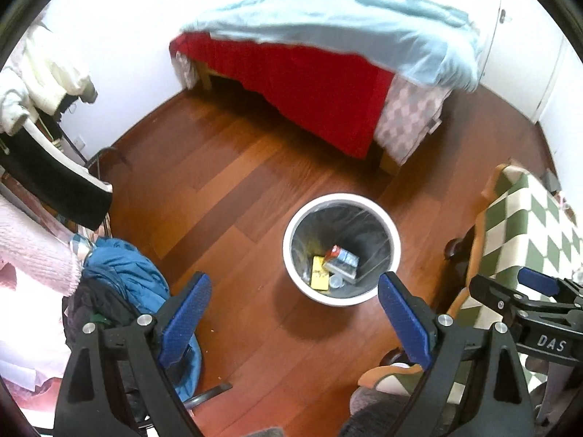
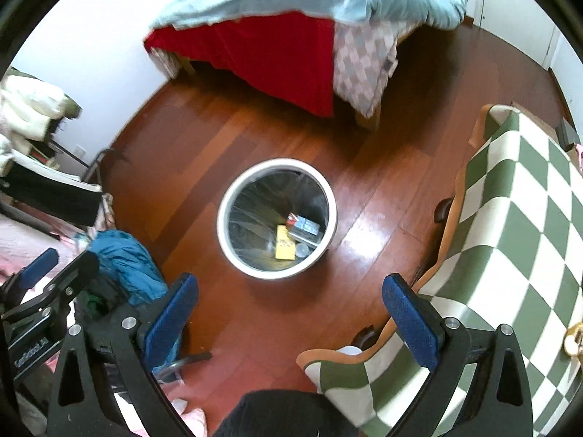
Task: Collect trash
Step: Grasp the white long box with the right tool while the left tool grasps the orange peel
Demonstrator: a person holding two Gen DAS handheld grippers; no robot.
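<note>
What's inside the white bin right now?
White bin, lined with a clear bag: a yellow packet, a red-and-grey carton and a small clear cup. Anything beneath these is covered.

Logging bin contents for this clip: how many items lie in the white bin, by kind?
Inside the white round bin lined with a clear bag:
Yellow flat packet: 1
Red-and-grey carton box: 1
Small clear round plastic lid or cup: 1
Total: 3
Both tools, left and right, are open and hold nothing.
</note>
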